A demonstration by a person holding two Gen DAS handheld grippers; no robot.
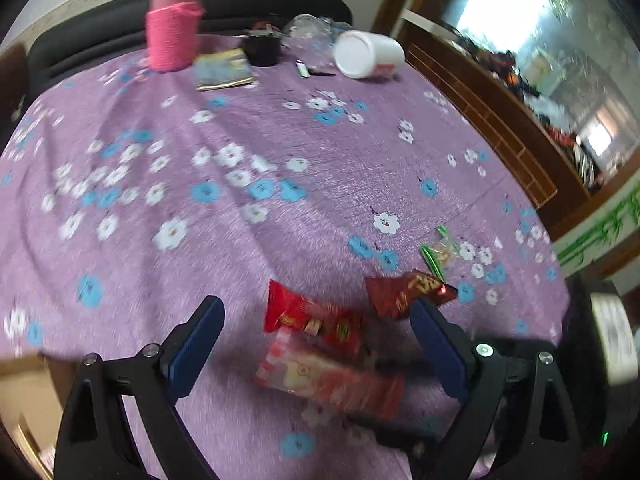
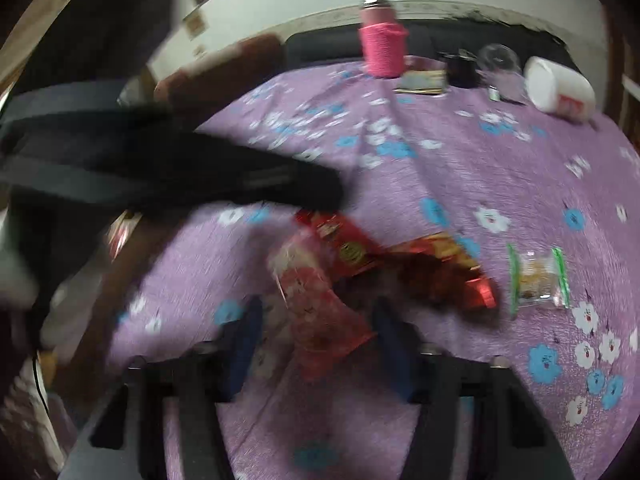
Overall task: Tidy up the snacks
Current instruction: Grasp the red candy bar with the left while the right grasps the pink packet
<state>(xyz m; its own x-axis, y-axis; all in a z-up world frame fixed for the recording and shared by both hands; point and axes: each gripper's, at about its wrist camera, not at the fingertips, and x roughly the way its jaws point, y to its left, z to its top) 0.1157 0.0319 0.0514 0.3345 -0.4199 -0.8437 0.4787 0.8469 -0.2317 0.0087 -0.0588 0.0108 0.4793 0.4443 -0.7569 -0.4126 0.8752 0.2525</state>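
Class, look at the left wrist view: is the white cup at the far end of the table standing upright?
No: the white cup lies on its side on the purple cloth.

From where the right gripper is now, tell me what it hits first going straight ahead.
Most likely the pink-and-red snack packet, which lies between the open jaws of the right gripper. The picture is blurred, so depth is uncertain.

Dim, motion-blurred, fisheye-warped edges, glare from window
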